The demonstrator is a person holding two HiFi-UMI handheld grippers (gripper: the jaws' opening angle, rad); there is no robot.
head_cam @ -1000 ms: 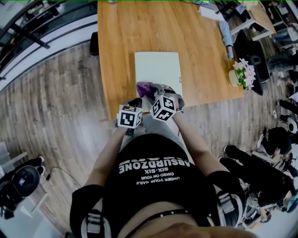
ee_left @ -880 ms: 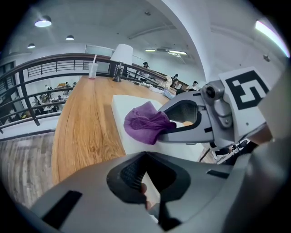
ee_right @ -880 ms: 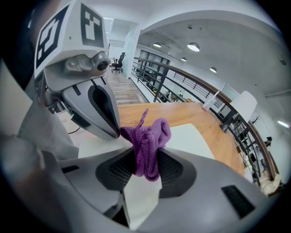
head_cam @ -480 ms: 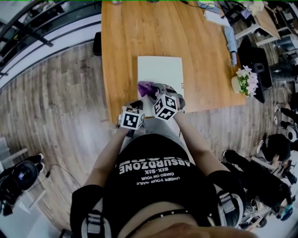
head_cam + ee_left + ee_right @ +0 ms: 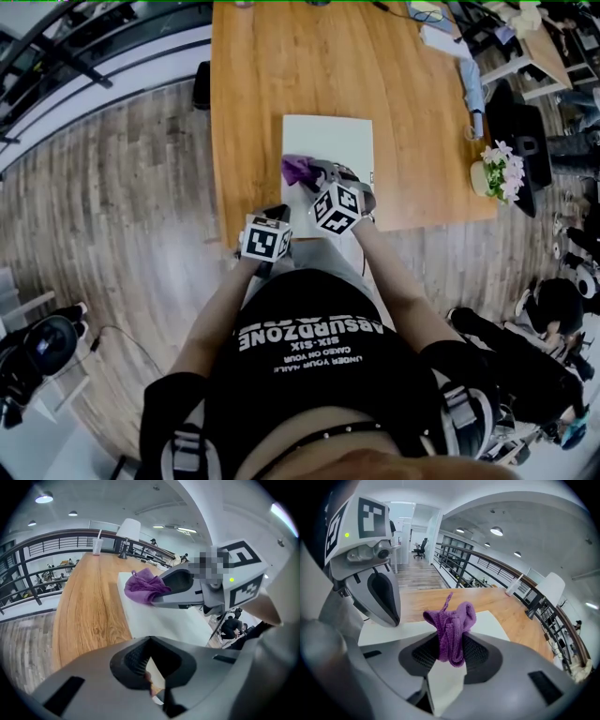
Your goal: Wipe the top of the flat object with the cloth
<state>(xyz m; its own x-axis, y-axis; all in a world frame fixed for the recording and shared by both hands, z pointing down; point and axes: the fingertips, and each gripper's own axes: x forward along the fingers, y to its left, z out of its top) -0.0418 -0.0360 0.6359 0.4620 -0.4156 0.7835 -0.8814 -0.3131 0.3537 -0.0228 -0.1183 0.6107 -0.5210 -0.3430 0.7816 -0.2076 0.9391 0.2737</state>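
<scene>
Cloth, purple and bunched, pinched in the jaws of the right gripper, on the near left part of the white flat object. Left gripper pressed together, empty, at the near edge of the wooden table.

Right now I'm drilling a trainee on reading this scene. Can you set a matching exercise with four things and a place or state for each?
Things:
1. purple cloth
2. white flat board
3. left tongs
4. potted flowers

Places or states:
A. by the right edge of the wooden table
B. lying flat on the wooden table
C. pinched in the right tongs
D. holding nothing

Pairs: 1-C, 2-B, 3-D, 4-A
</scene>
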